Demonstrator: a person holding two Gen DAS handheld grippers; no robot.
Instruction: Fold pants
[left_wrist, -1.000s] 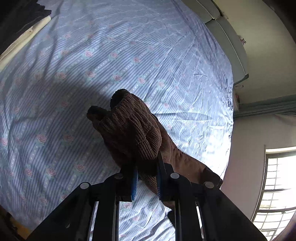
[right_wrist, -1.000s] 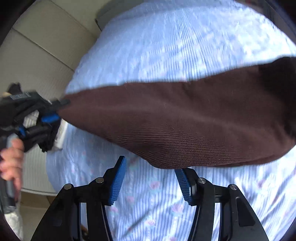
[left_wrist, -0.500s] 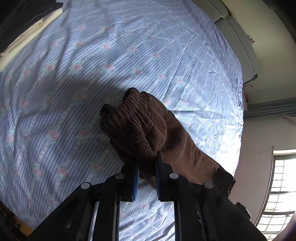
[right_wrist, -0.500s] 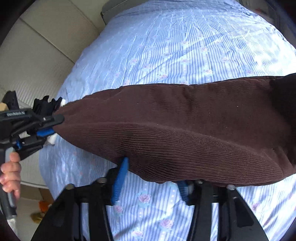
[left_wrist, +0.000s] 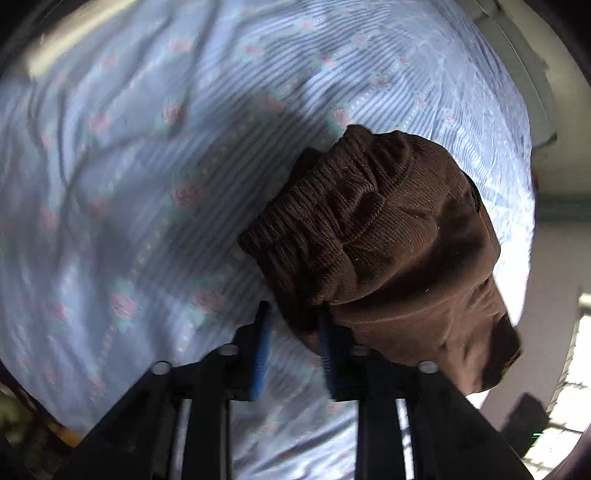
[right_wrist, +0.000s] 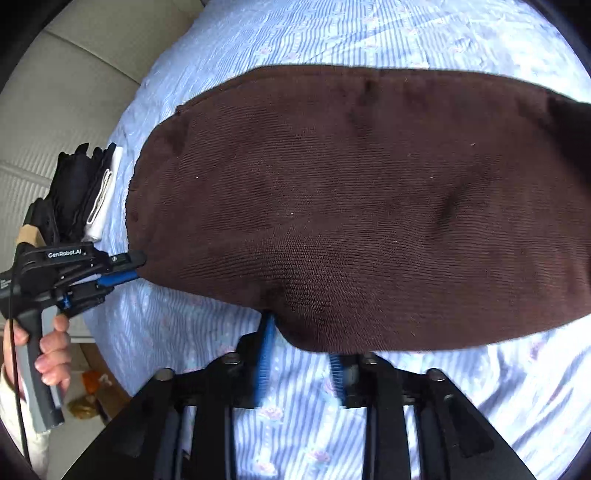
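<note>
Brown corduroy pants (right_wrist: 351, 206) lie stretched across the blue floral bed sheet (right_wrist: 332, 33). Their gathered elastic waistband (left_wrist: 332, 206) shows in the left wrist view. My left gripper (left_wrist: 293, 332) has its jaws parted, with the waistband edge between the blue pads and touching the right pad. It also shows from the side in the right wrist view (right_wrist: 125, 269), at the pants' left end. My right gripper (right_wrist: 301, 350) is narrowed around the pants' near edge, with fabric bulging between the pads.
A pile of folded dark and white clothes (right_wrist: 88, 192) lies at the bed's left edge. The padded beige headboard (right_wrist: 66, 92) is beyond it. A wall and a window (left_wrist: 569, 387) are at the right of the left wrist view.
The left jaws have opened from a tight pinch on the waistband. The right gripper has moved onto the pants' near edge and narrowed. The pants have come down flat on the sheet.
</note>
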